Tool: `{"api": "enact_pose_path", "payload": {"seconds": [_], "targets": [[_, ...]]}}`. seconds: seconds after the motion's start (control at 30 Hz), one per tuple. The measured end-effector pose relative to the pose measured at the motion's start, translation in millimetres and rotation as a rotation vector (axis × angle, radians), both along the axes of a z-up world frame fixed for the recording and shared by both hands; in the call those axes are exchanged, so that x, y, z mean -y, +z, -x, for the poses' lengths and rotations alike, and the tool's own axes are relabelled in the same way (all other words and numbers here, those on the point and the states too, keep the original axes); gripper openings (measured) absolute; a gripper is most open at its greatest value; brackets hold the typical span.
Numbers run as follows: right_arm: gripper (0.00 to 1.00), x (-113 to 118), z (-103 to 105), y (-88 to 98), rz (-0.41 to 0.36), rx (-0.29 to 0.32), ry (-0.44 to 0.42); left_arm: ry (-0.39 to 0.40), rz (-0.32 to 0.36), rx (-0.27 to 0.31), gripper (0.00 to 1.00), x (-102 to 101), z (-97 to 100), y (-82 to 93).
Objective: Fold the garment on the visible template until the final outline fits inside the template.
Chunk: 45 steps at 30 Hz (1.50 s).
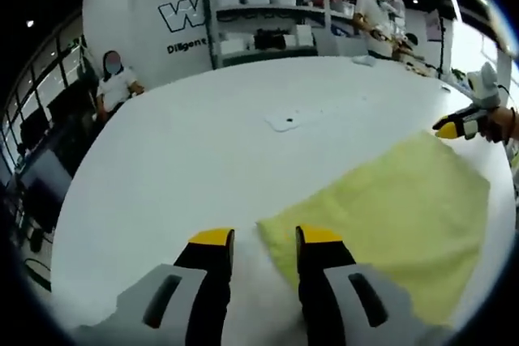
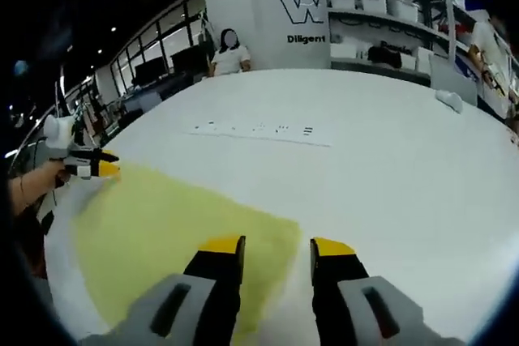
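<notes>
Pale yellow rectangular cloth garment lies flat on the white table.
The left gripper and right gripper hover over opposite corners of the garment, jaws apart and grasping nothing. Beyond the garment, wall lettering reads "W" and "Diligent".

left claw: grey body, black jaws, yellow tips | right claw: same colours
</notes>
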State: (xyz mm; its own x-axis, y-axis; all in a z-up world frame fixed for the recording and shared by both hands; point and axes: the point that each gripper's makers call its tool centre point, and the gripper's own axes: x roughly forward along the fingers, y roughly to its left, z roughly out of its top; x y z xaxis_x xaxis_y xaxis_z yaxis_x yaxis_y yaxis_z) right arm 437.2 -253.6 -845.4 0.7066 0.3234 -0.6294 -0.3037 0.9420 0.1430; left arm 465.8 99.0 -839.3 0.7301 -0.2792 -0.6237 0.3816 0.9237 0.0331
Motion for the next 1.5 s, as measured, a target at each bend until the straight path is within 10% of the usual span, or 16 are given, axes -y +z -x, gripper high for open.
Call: {"api": "enact_pose_path", "payload": {"seconds": [0.7, 1.5], "targets": [[0.85, -34.1, 69.9, 31.0, -0.102, -0.028, 0.115, -0.032, 0.116, 0.047, 0.76, 17.5, 48.8, 43.7], [0.96, -52.9, 144.8, 28.9, -0.116, -0.077, 0.231, -0.124, 0.118, 0.055, 0.86, 23.3, 125.8, 35.9]]}}
